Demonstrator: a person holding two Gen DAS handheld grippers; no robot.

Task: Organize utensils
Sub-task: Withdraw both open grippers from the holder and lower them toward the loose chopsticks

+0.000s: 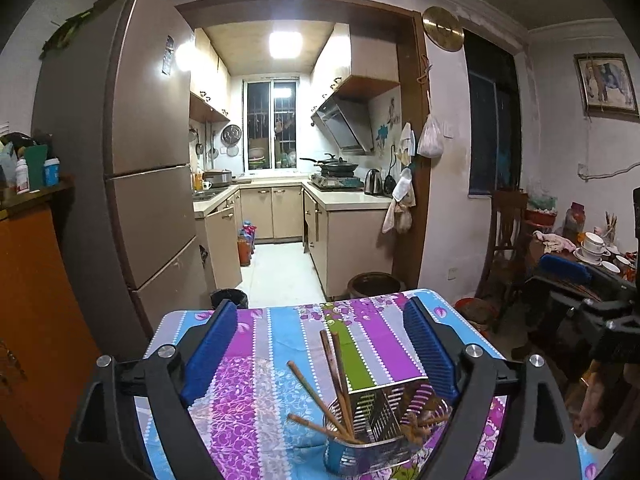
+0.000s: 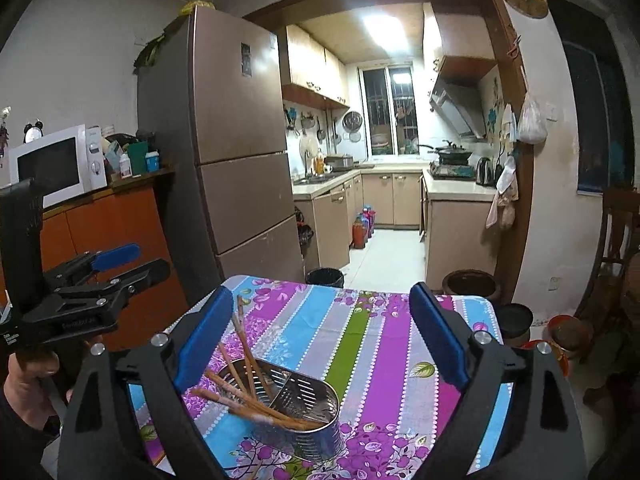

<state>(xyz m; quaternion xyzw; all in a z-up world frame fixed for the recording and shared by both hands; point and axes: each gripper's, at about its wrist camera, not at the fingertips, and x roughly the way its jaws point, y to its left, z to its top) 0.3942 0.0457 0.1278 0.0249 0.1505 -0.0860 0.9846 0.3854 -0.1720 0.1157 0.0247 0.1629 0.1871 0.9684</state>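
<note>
A slotted metal utensil holder (image 1: 380, 428) with a divider stands on the table's striped floral cloth (image 1: 280, 340). Several wooden chopsticks (image 1: 332, 368) lean out of one of its compartments. My left gripper (image 1: 322, 308) is open above and behind the holder, and nothing is between its blue pads. In the right wrist view the same holder (image 2: 296, 408) and chopsticks (image 2: 240, 360) sit low between the fingers of my right gripper (image 2: 322, 292). It is open too and touches nothing. The left gripper (image 2: 140, 263) shows at the left edge, held by a hand (image 2: 28, 384).
A tall brown fridge (image 2: 240, 152) and an orange cabinet (image 2: 108, 232) with a microwave (image 2: 52, 168) stand left of the table. Beyond the far table edge are a black bin (image 2: 325, 277) and a dark clay jar (image 2: 470, 284). A wooden chair (image 1: 506, 232) and a cluttered side table are on the right.
</note>
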